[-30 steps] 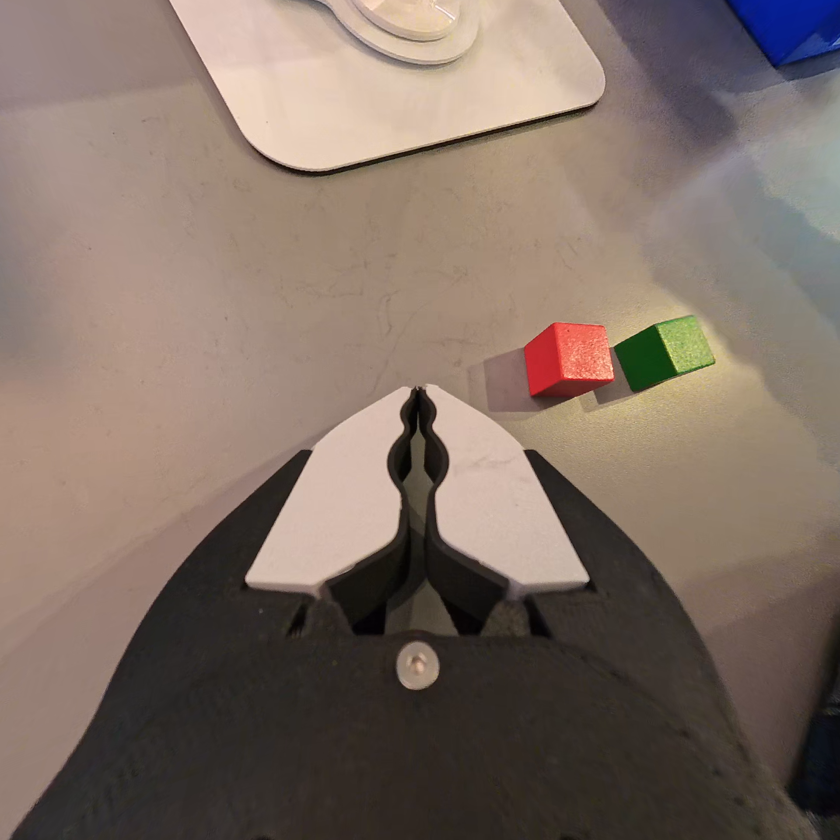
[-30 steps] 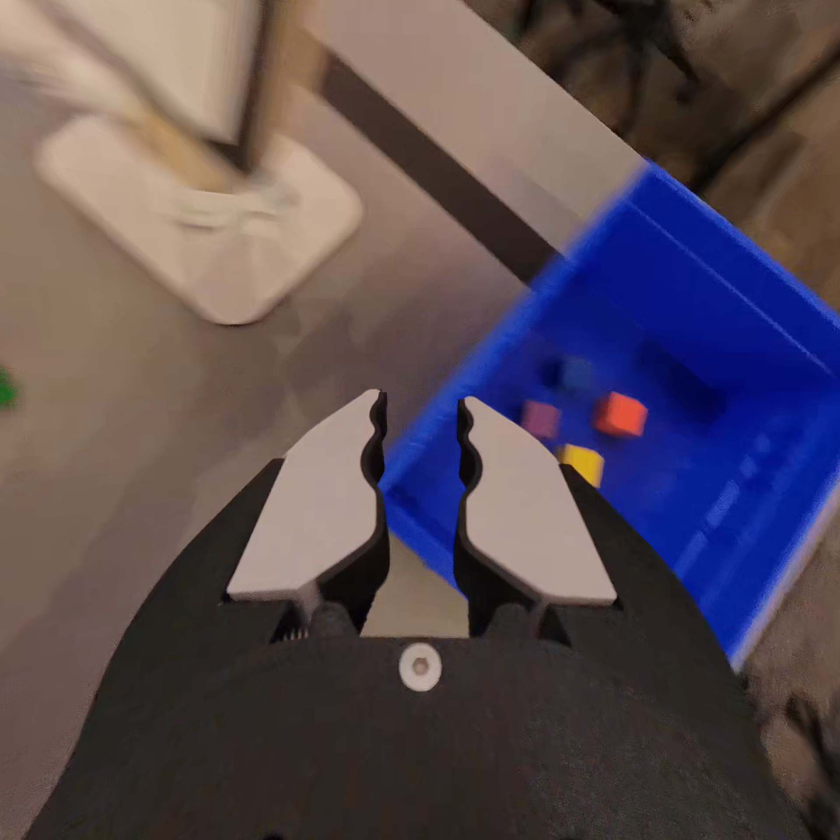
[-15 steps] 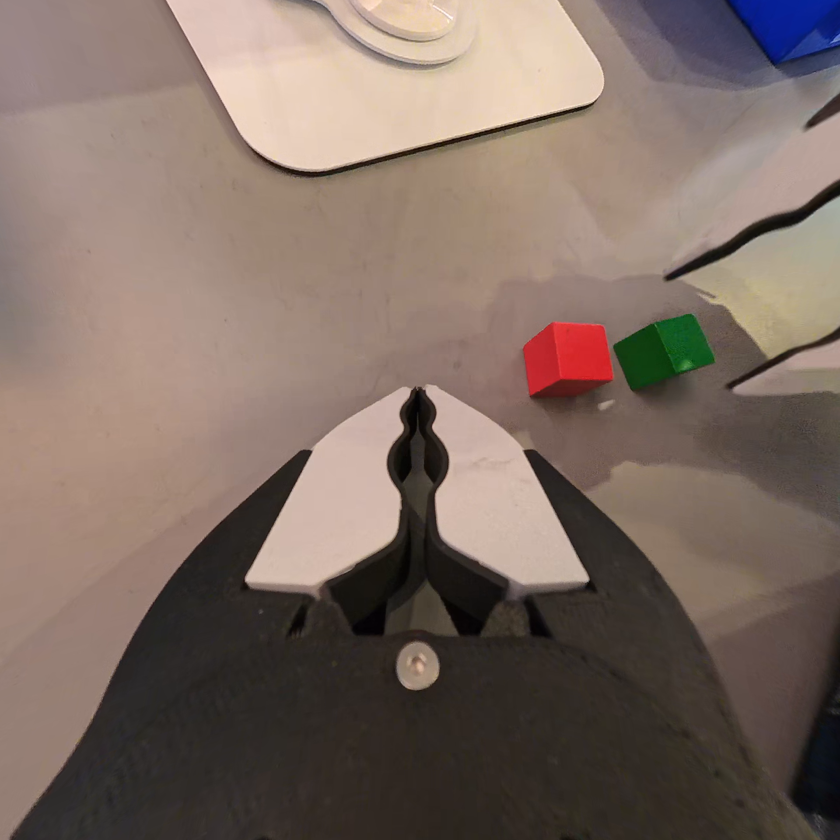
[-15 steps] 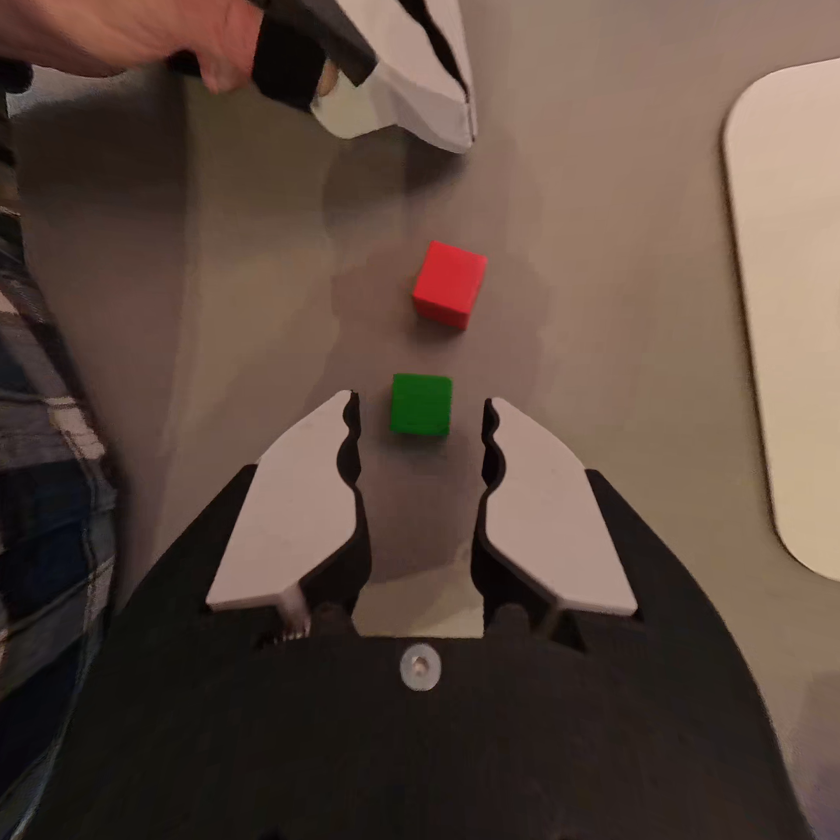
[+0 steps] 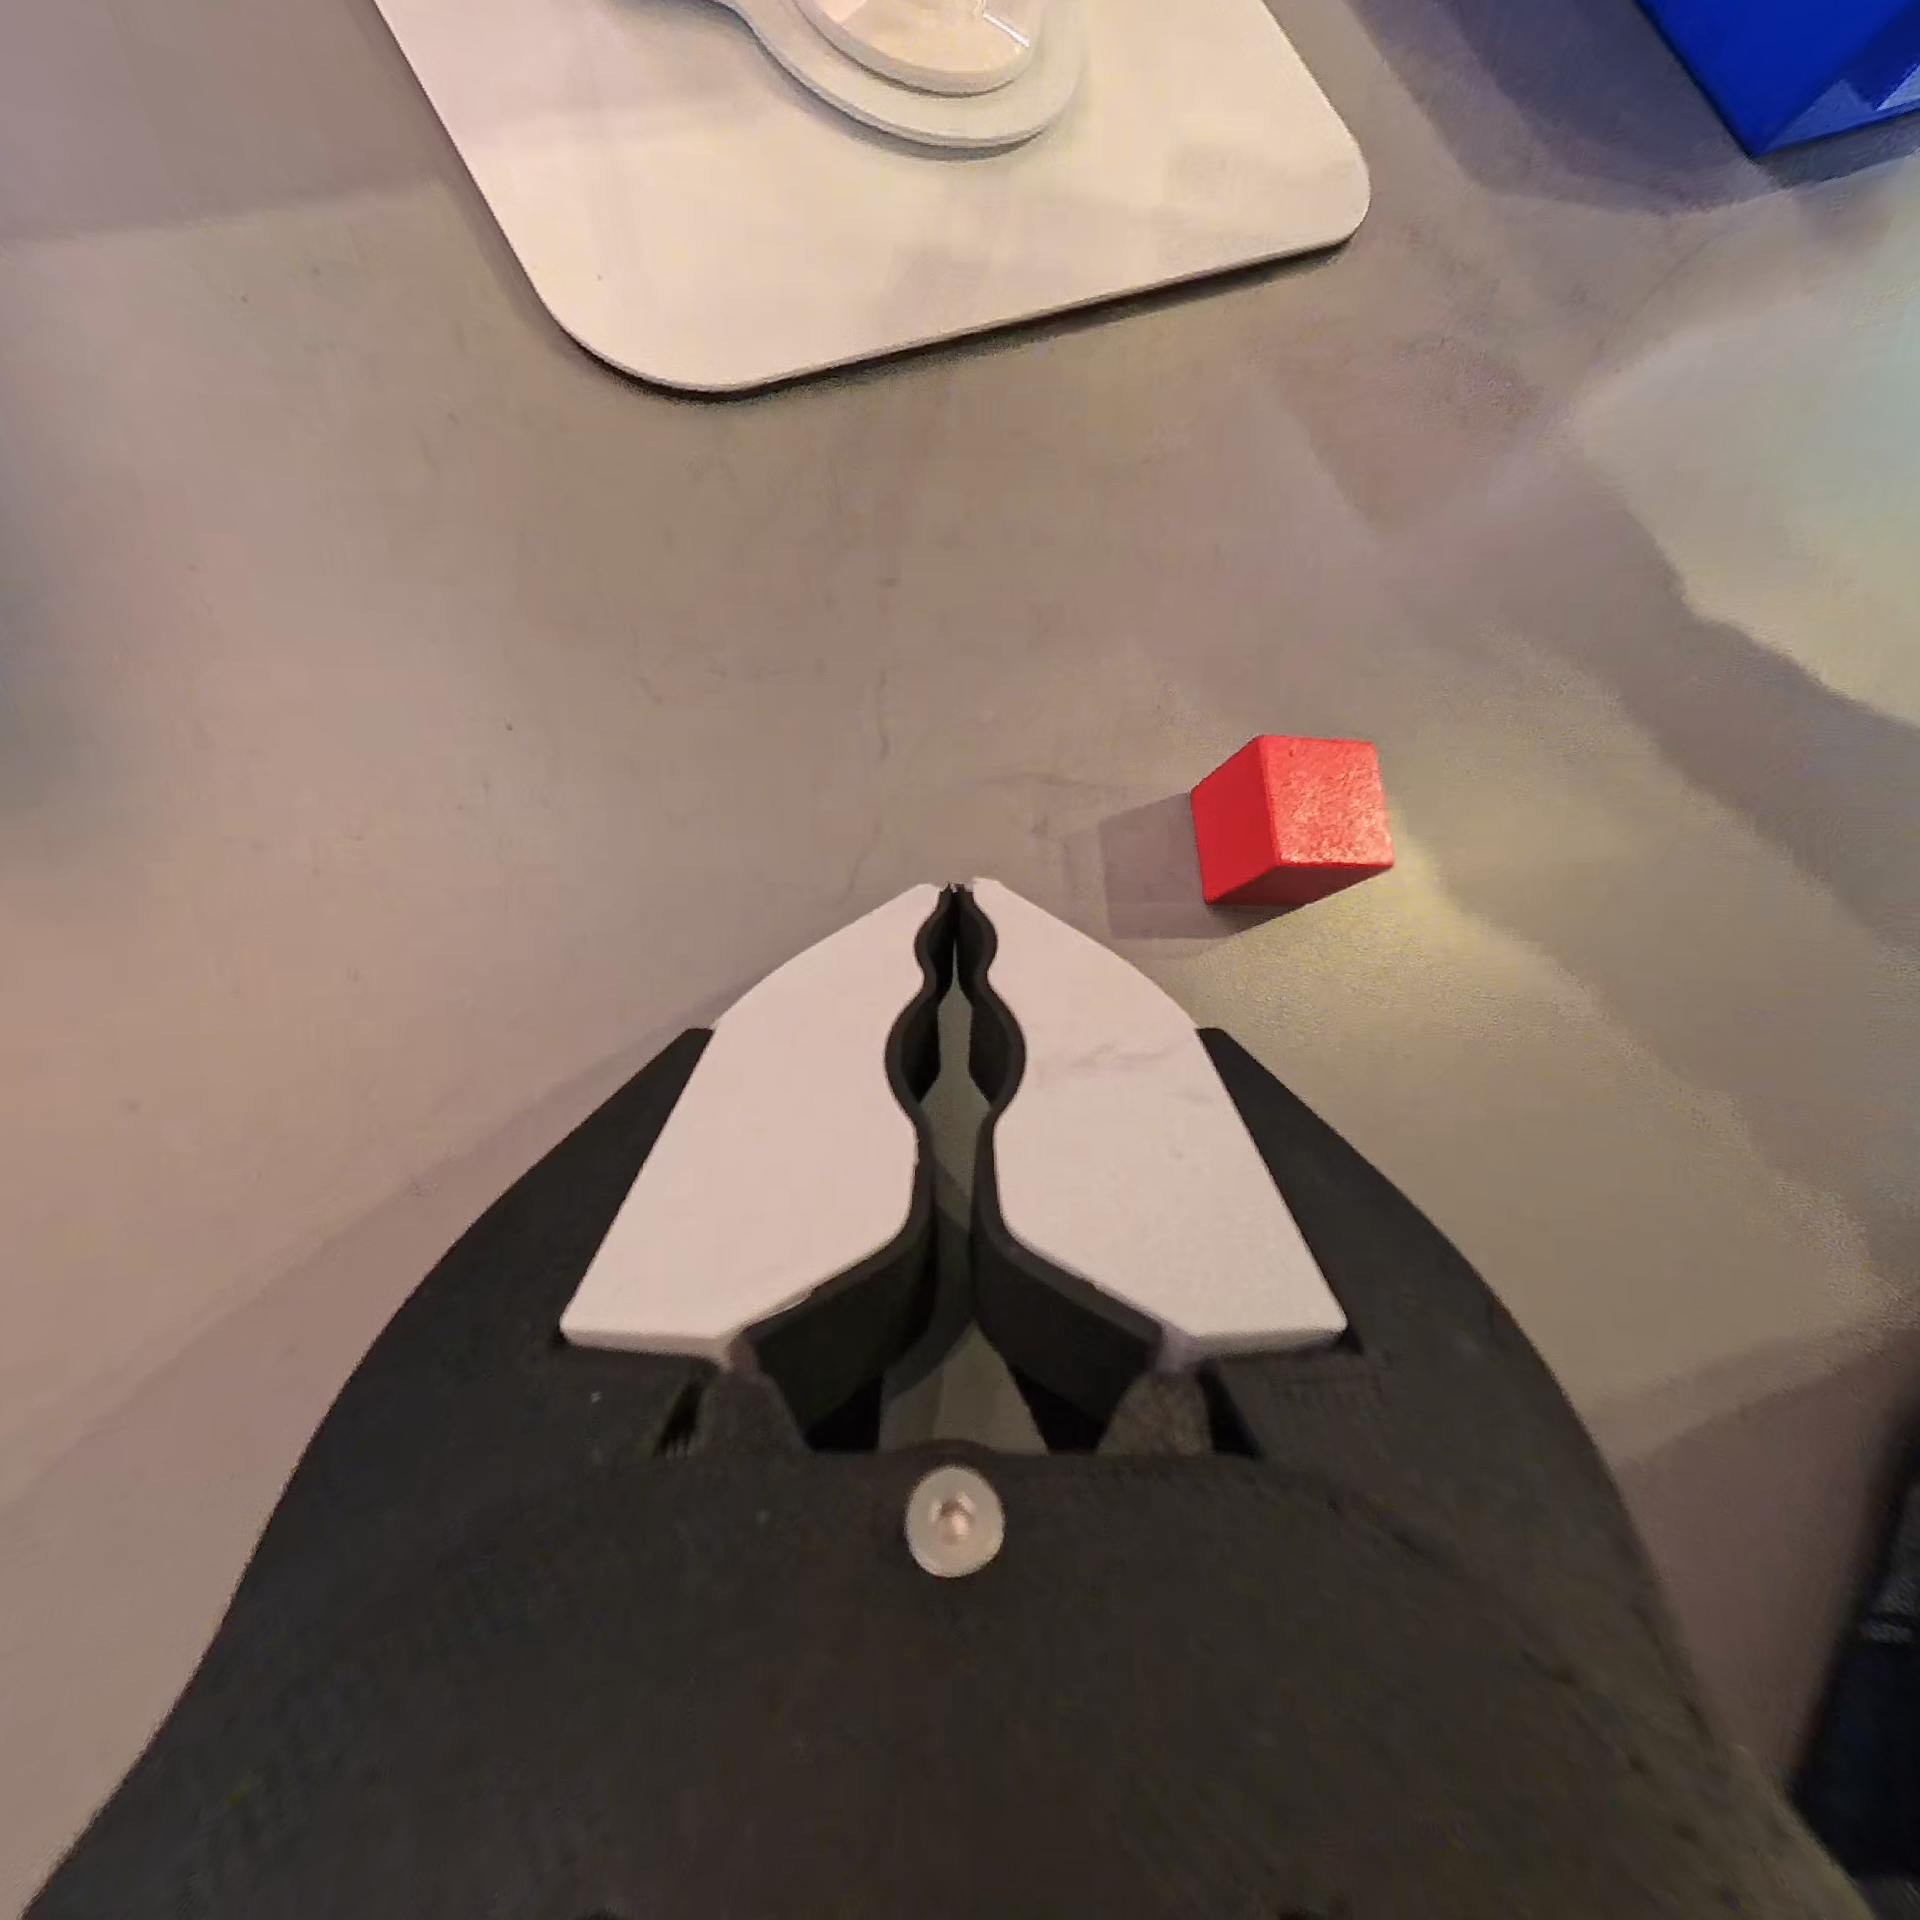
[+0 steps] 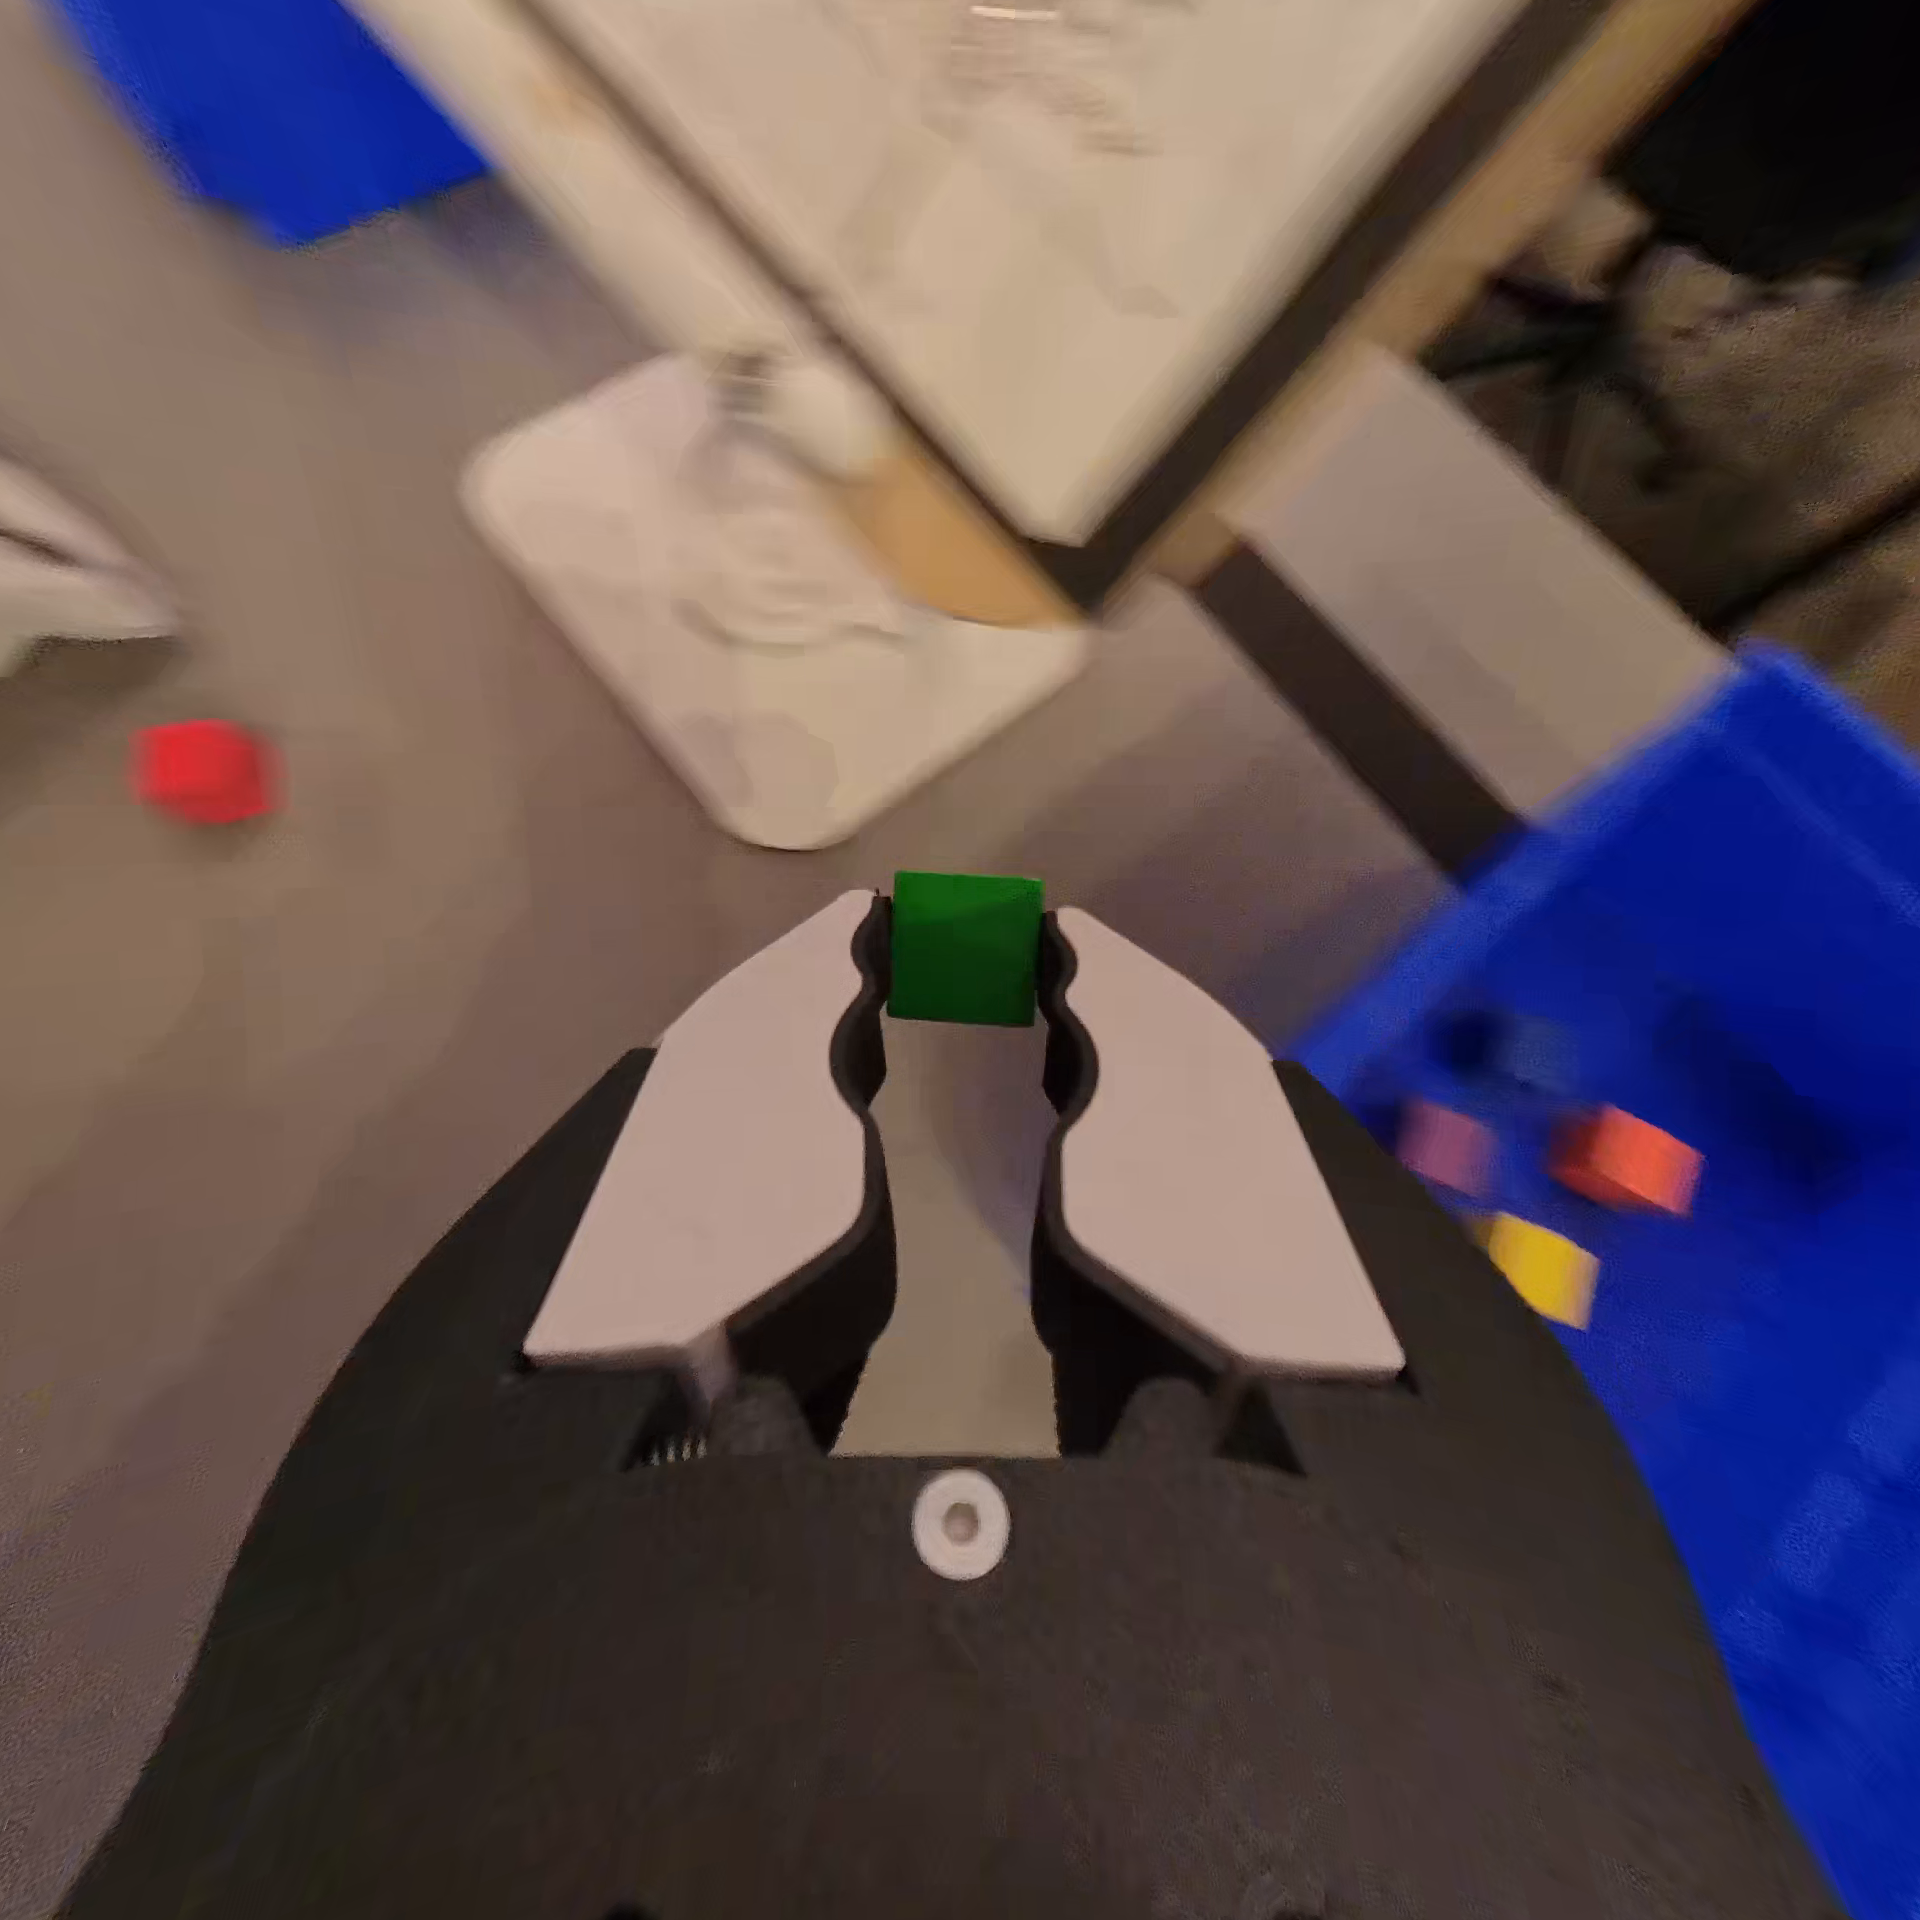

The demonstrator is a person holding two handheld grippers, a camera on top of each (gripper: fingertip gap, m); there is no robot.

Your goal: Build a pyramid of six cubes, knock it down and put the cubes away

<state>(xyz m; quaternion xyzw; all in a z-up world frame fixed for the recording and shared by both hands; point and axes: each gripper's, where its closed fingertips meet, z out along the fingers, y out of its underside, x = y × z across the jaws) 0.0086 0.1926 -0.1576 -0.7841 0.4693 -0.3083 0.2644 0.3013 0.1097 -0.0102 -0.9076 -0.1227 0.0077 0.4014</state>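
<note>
My right gripper (image 6: pixel 964 925) is shut on a green cube (image 6: pixel 964 951), both pads pressing its sides, and holds it above the grey table. To its right stands a blue bin (image 6: pixel 1704 935) holding a purple cube (image 6: pixel 1446 1143), an orange-red cube (image 6: pixel 1626 1158) and a yellow cube (image 6: pixel 1543 1268). A red cube (image 5: pixel 1291 818) lies on the table, just right of and beyond my left gripper (image 5: pixel 958 894), which is shut with nothing between its fingertips. The red cube also shows at the far left of the right wrist view (image 6: pixel 203 771).
A white stand base (image 5: pixel 883 187) sits on the table ahead of the left gripper and shows blurred in the right wrist view (image 6: pixel 769 623). A blue bin corner (image 5: pixel 1797 62) is at the left view's top right. The table's dark edge (image 6: pixel 1351 707) runs behind the bin. Tip to tip, the grippers are about 35 cm apart.
My right gripper came from the bin to the green cube, closed on it and lifted it away toward the bin. The green cube is gone from beside the red cube. The left gripper stayed still.
</note>
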